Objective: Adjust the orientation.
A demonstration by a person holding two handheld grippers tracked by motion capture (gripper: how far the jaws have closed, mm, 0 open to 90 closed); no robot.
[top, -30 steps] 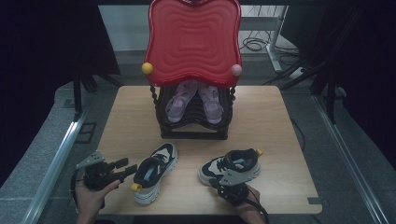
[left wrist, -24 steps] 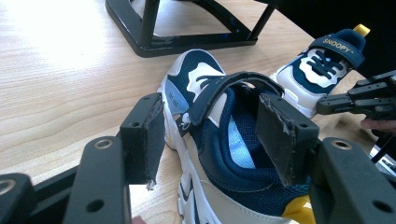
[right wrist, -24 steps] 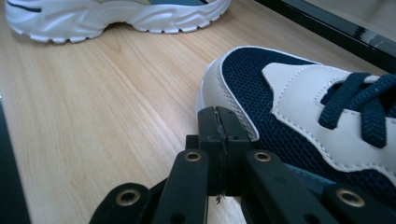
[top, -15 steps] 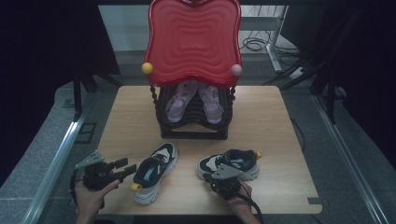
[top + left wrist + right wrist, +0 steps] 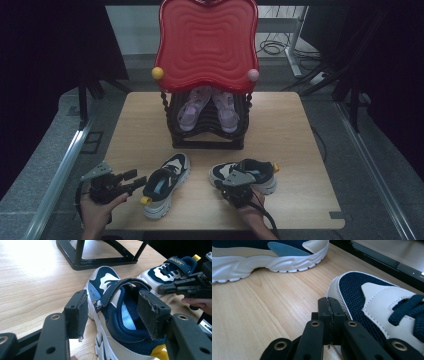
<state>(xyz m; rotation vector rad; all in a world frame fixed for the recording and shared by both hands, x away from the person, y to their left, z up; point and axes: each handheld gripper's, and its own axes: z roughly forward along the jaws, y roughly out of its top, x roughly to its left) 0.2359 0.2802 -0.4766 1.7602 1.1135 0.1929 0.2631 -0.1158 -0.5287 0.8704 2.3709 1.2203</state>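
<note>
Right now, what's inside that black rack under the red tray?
Inside the black rack, a pair of pale purple shoes sits side by side, toes toward the person. The red tray on top covers their heels and whatever is farther back.

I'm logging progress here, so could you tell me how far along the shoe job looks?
Done: a pink pair sits on the black rack. In hand: nothing gripped; the left gripper is open around the left navy sneaker, and the right gripper is shut beside the right navy sneaker. Left: both sneakers lie on the table.
</note>
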